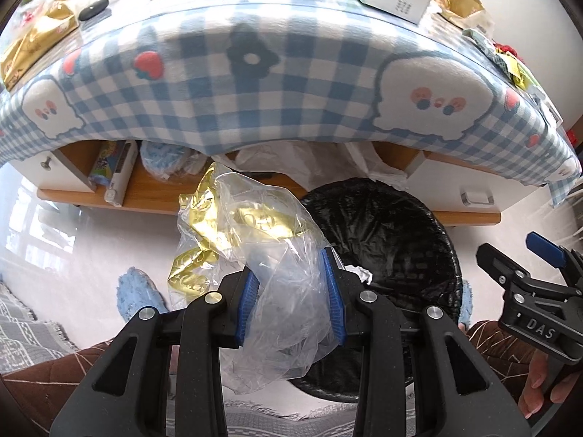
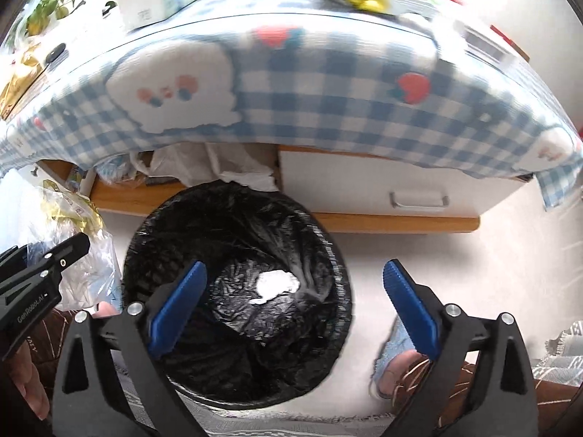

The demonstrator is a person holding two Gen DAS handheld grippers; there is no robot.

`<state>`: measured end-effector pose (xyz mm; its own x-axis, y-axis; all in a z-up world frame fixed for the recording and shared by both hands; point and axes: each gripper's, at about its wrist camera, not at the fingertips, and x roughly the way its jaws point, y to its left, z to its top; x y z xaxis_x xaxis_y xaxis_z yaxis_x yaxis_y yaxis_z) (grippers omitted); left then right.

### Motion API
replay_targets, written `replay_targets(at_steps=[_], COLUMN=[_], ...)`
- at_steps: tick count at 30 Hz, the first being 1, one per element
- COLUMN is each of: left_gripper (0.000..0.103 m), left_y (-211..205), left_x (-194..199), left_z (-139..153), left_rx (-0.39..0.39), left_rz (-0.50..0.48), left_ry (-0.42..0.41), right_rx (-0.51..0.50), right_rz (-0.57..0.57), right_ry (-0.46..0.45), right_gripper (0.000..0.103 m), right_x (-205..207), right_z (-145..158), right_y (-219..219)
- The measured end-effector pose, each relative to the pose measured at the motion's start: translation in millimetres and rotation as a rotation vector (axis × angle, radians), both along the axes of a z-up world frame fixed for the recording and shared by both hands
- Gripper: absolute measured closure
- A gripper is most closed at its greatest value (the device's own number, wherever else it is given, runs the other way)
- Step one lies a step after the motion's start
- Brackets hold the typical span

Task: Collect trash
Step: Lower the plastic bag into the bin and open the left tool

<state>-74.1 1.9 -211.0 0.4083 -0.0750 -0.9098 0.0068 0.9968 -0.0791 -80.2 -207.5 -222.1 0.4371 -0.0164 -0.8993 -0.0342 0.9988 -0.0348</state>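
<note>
The left gripper [image 1: 291, 291] is clamping a crumpled clear plastic bag with gold foil inside [image 1: 255, 251], hanging beside the rim of the round bin lined with black plastic [image 2: 237, 273]. The right gripper [image 2: 291, 309] is hovering with its jaws wide apart and empty above the bin's open mouth, where a white paper scrap [image 2: 277, 284] is lying, near the blue-checked tablecloth's edge [image 2: 328, 109].

Blue-white checked tablecloth [image 1: 291, 109], black bin liner [image 2: 237, 236]

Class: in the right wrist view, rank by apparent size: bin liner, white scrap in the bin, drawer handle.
1. Black bin liner, by far the largest.
2. White scrap and drawer handle: too close to rank; the handle is longer but thinner.
</note>
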Motion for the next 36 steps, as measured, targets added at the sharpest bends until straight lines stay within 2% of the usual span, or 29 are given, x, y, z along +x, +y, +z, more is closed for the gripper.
replay_targets(at_steps=[17, 31, 36], left_gripper=[0.07, 0.069, 0.066], left_y=[-62.3, -100.8, -105.8], left_x=[11.1, 13.2, 14.4], left_z=[-36.1, -68.1, -72.1], left_rx=[0.022, 0.044, 0.048], left_rz=[-0.08, -0.143, -0.153], left_ry=[0.059, 0.113, 0.118], right_rx=[0.018, -0.03, -0.029], right_rz=[-0.14, -0.168, -0.177], right_ry=[0.045, 0.053, 0.061], right_gripper=[0.008, 0.008, 0.008], right_x=[-11.8, -10.7, -8.0], right_z=[-15.8, -28.0, -32.5], right_y=[-74.9, -85.1, -85.2])
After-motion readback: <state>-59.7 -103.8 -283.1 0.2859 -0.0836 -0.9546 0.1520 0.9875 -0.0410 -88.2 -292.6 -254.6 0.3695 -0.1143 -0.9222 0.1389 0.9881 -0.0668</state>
